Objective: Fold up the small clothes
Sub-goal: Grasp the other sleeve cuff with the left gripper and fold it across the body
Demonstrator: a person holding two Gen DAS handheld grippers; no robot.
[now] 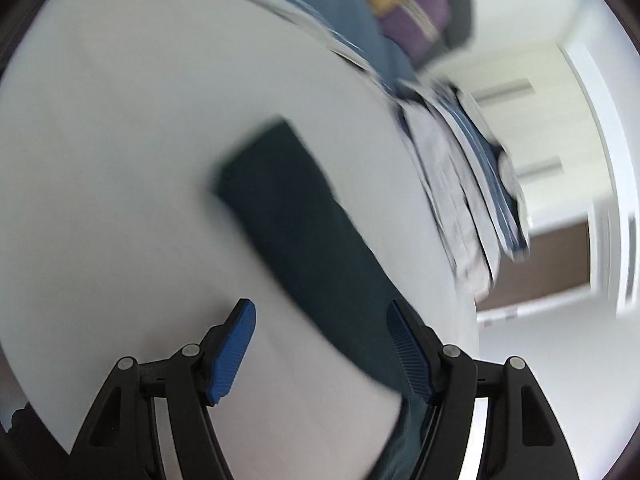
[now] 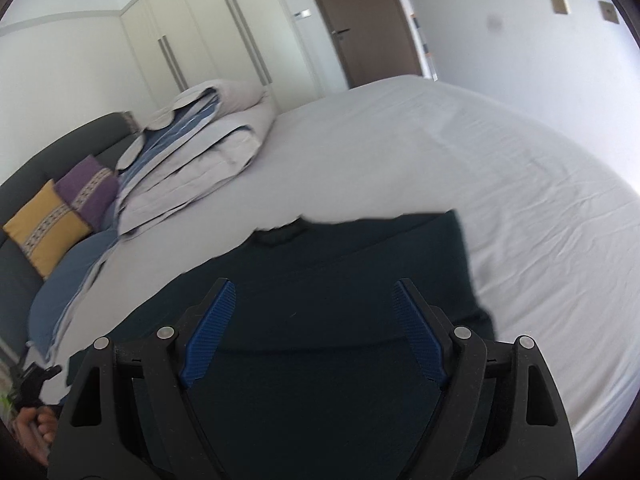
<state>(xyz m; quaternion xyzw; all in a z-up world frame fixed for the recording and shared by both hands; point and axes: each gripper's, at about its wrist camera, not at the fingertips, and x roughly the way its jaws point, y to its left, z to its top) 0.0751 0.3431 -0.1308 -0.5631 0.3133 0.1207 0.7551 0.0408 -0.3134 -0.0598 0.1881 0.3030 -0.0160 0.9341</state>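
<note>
Left gripper (image 1: 322, 308) and right gripper (image 2: 314, 292), jaws spread wide, empty

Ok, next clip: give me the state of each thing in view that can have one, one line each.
left gripper: open, holding nothing, above the bed.
right gripper: open, holding nothing, over the garment.
dark garment: lying flat on the sheet, partly folded.
duvet: folded in a pile near the pillows.
door: closed.
wardrobe doors: closed.

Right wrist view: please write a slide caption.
Open right gripper above dark garment on white bed.
</note>
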